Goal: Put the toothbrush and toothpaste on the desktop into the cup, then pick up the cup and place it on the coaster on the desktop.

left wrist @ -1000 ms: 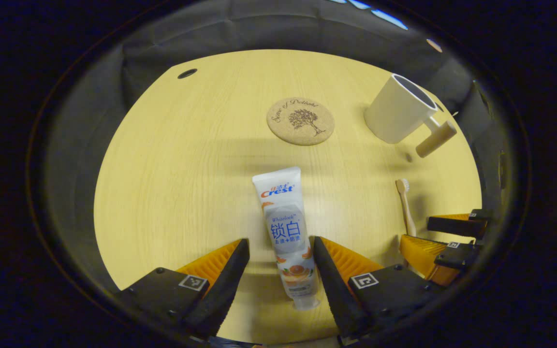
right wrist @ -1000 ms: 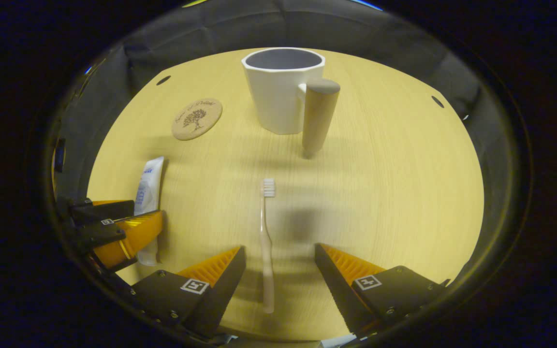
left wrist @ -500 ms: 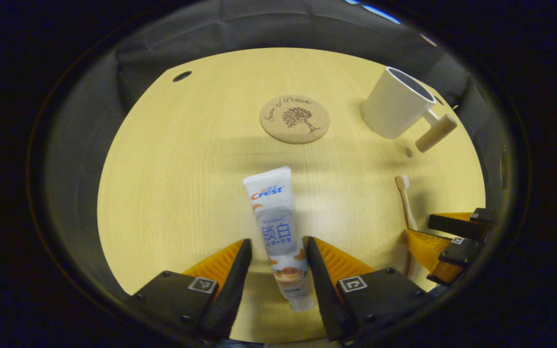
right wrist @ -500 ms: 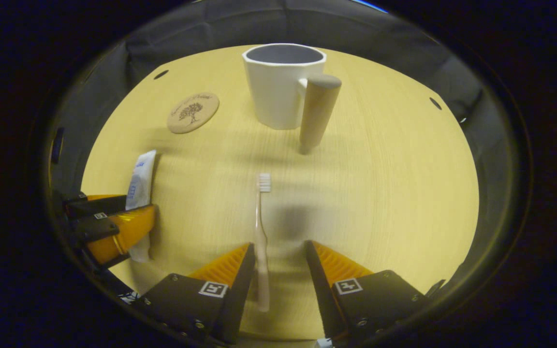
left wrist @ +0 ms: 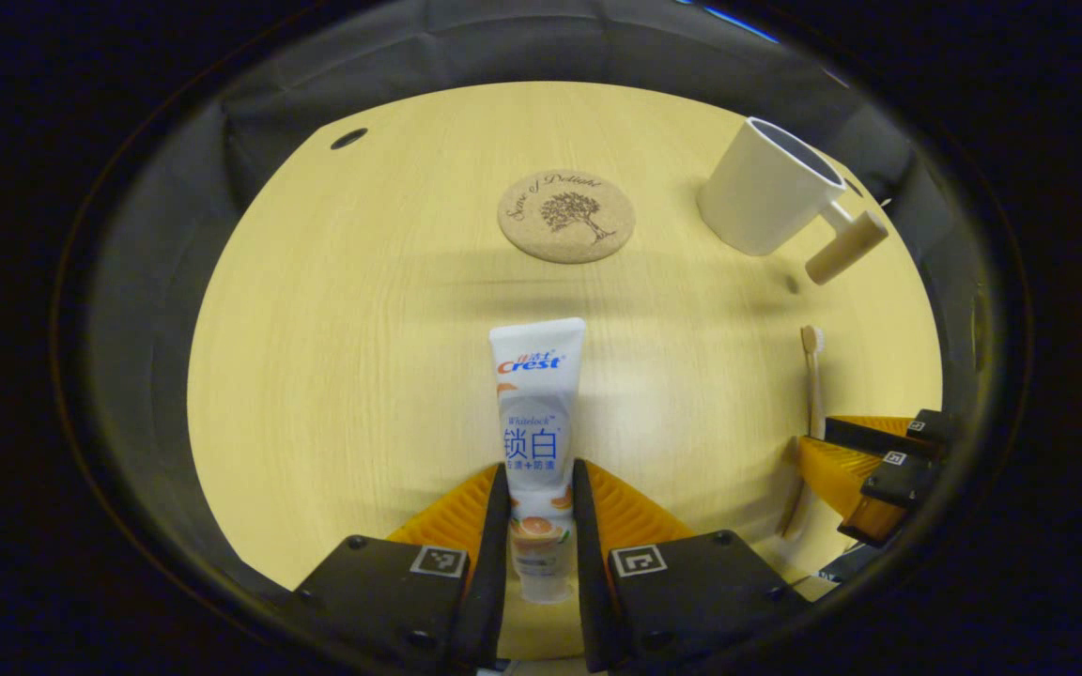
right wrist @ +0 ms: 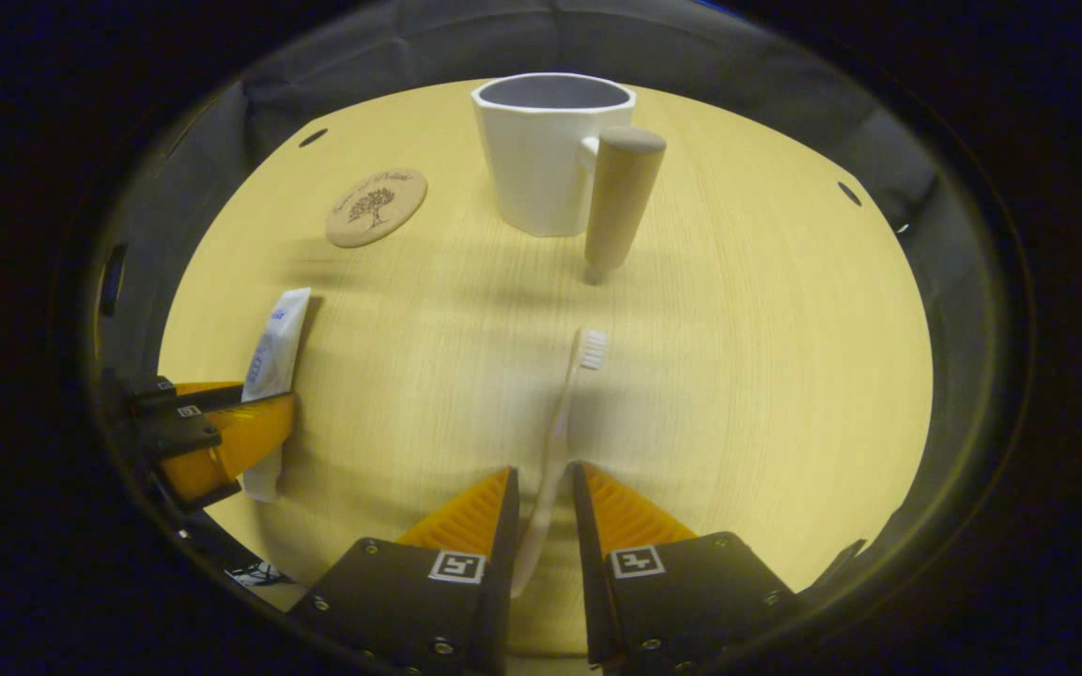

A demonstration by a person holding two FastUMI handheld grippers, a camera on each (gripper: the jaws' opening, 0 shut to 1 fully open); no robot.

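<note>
My left gripper (left wrist: 541, 488) is shut on the lower half of a white toothpaste tube (left wrist: 538, 413) that points away along the wooden table (left wrist: 344, 347). My right gripper (right wrist: 543, 493) is shut on the handle of a pale toothbrush (right wrist: 564, 413), whose bristles point toward the cup. The white cup (right wrist: 541, 150) with a wooden peg handle (right wrist: 618, 197) stands upright at the far side, open top empty. A round cork coaster (right wrist: 376, 207) with a tree print lies left of the cup. In the left gripper view the coaster (left wrist: 565, 215), cup (left wrist: 766, 199) and toothbrush (left wrist: 812, 376) appear.
The other gripper (left wrist: 865, 465) shows at the right edge of the left gripper view, and the left one (right wrist: 212, 437) at the left edge of the right gripper view. Small dark holes (right wrist: 848, 194) sit near the table's far corners. Black cloth walls surround the table.
Both grippers went from open to shut, the left onto the toothpaste tube, the right onto the toothbrush handle. The toothbrush head swung a little to the right.
</note>
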